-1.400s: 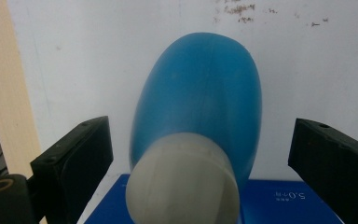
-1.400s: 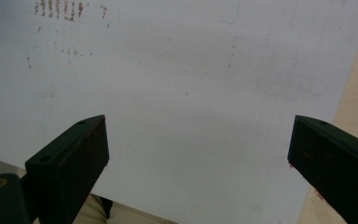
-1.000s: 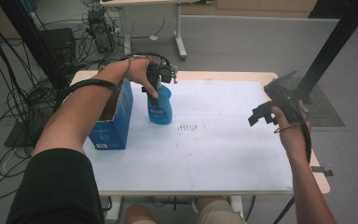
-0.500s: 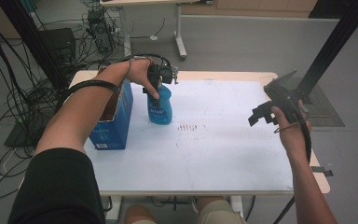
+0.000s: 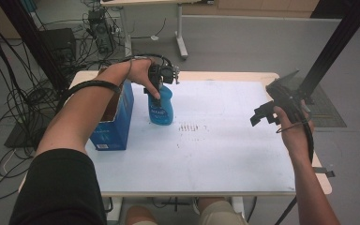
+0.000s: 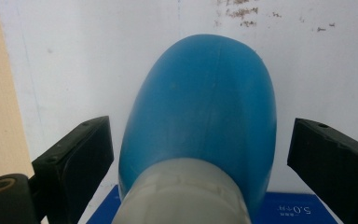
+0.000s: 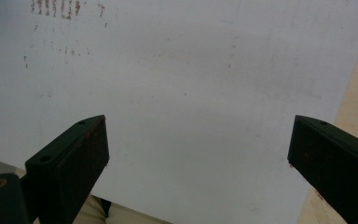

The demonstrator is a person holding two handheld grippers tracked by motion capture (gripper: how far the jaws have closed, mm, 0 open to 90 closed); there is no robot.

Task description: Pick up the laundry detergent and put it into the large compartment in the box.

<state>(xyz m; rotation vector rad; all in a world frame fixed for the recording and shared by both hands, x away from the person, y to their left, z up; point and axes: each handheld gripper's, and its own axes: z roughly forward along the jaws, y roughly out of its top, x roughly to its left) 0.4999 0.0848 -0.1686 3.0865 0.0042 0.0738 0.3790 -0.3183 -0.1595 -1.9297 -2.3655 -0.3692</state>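
Observation:
A blue bottle [image 5: 161, 110] with a pale cap stands upright on the white tabletop [image 5: 225, 150], just right of a blue carton. My left gripper [image 5: 163, 75] hangs over its top and points down. In the left gripper view the bottle [image 6: 205, 93] sits between the two black jaws, which stand wide apart with gaps on both sides, so my left gripper [image 6: 200, 128] is open. My right gripper [image 5: 264, 112] is held above the table's right side, far from the bottle. In the right gripper view it [image 7: 198, 123] is open with only bare white surface between its jaws.
An open-topped blue carton [image 5: 117, 119] stands at the left of the table, against the person's left forearm. Reddish-brown smudges [image 5: 190, 127] mark the white surface near the middle. A black frame post [image 5: 333, 47] rises at the right rear. Cables lie on the floor at left.

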